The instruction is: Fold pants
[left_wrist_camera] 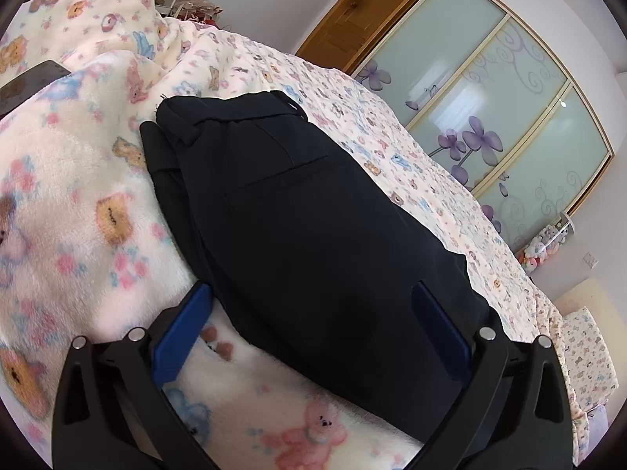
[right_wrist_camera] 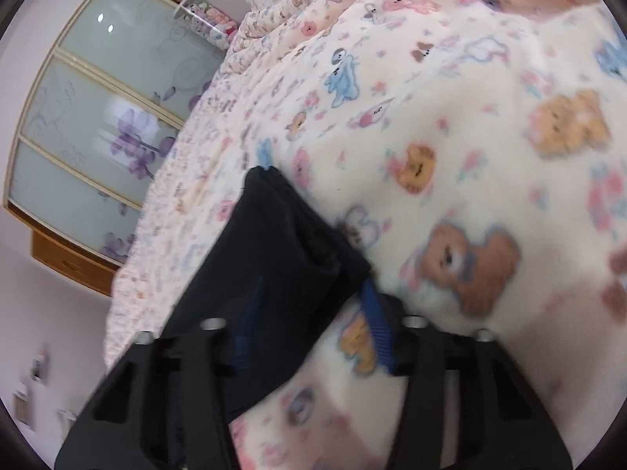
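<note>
Dark navy pants (left_wrist_camera: 298, 215) lie folded on a cream fleece blanket with a teddy-bear print (left_wrist_camera: 70, 203), waistband at the far end and a back pocket facing up. My left gripper (left_wrist_camera: 313, 301) is open, its blue fingers (left_wrist_camera: 188, 321) wide apart on either side of the near end of the pants, holding nothing. In the right wrist view, my right gripper (right_wrist_camera: 309, 309) hangs over the pants (right_wrist_camera: 282, 258); its blue fingers (right_wrist_camera: 376, 329) stand apart, with dark cloth lying between them. That view is blurred.
A dark phone or tablet (left_wrist_camera: 27, 82) lies on the blanket at far left. A wardrobe with frosted glass doors and purple flowers (left_wrist_camera: 509, 109) stands beyond the bed. A tube of plush toys (left_wrist_camera: 544, 243) stands by the wall.
</note>
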Tool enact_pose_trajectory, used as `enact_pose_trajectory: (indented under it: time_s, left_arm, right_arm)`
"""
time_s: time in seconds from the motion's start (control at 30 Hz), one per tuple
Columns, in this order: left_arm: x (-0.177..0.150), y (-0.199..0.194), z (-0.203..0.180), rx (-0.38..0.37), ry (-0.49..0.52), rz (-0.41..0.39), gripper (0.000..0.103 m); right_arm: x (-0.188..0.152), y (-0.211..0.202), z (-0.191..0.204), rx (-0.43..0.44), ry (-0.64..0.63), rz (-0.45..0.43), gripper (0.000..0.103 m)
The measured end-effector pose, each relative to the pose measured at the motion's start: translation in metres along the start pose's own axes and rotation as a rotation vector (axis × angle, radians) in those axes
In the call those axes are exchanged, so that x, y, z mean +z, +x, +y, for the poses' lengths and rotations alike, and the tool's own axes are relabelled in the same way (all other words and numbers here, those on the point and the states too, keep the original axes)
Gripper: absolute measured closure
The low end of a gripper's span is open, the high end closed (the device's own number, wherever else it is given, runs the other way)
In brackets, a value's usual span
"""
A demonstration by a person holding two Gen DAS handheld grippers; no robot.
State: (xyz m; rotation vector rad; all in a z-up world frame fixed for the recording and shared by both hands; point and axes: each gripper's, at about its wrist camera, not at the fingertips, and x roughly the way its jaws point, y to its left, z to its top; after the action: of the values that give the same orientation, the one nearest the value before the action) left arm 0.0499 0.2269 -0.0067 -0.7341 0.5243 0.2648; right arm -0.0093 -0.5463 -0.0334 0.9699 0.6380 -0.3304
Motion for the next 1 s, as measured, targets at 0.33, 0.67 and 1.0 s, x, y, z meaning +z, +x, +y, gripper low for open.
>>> enact_pose_trajectory:
  time_s: [0.33,0.67,1.0]
  left_arm:
    - [0.0,0.0,0.002,-0.008,-0.005,0.0,0.002]
    - [-0.001,-0.002,0.002,-0.018,-0.01,0.001,0.002]
    - [-0.001,-0.003,0.002,-0.018,-0.012,0.002,0.002]
  right_arm:
    - [0.009,-0.025,0.024,0.149,-0.092,-0.218,0.087]
    - [0.012,-0.018,0.016,0.254,-0.023,-0.194,0.087]
    - [-0.072,-0.065,0.178,0.495,-0.473,-0.178,0.087]
